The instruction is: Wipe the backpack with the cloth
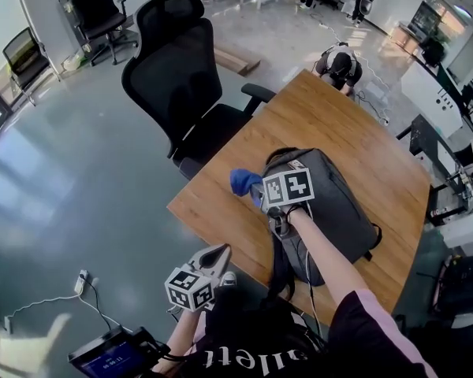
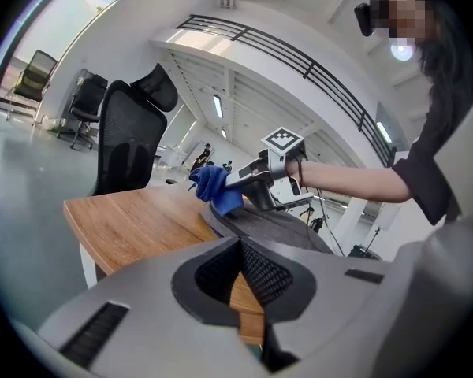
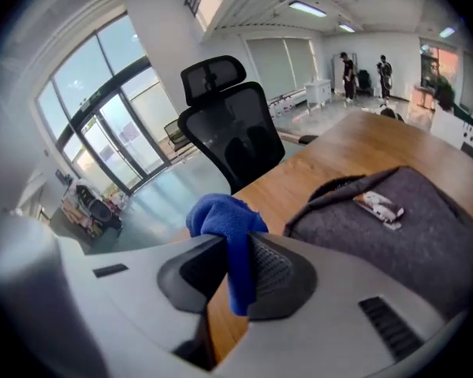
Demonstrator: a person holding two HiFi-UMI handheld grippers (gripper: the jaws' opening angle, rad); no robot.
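Head view: find the grey backpack (image 1: 335, 211) lying flat on the wooden counter (image 1: 323, 113), top end toward 11 o'clock. Note the right tool (image 1: 258, 190) at that end, clamped on the blue cloth (image 1: 242, 181), bunched out at 9 o'clock of the bag's top. See the left tool (image 1: 217, 252) low at 7 o'clock, off the counter's near edge, touching nothing.

Left gripper view: read the jaws pressed together with nothing between them. Spot the cloth up at 12 o'clock, on or just above the bag's top edge; cannot tell which.

Right gripper view: confirm a fold of cloth pinched between the jaws, most of it bunched above them. Note the bag's fabric and a small pale tag (image 3: 378, 205) at 3 o'clock.

Judged as the start of a wiping pass. To do it well:
- Lower enough to press cloth, not jaw tips, onto the fabric.
- Drag in long overlapping strokes toward 5 o'clock.
- Keep the grip firm against slipping.
- Bring the idle left tool onto the bag to steady it against sliding.
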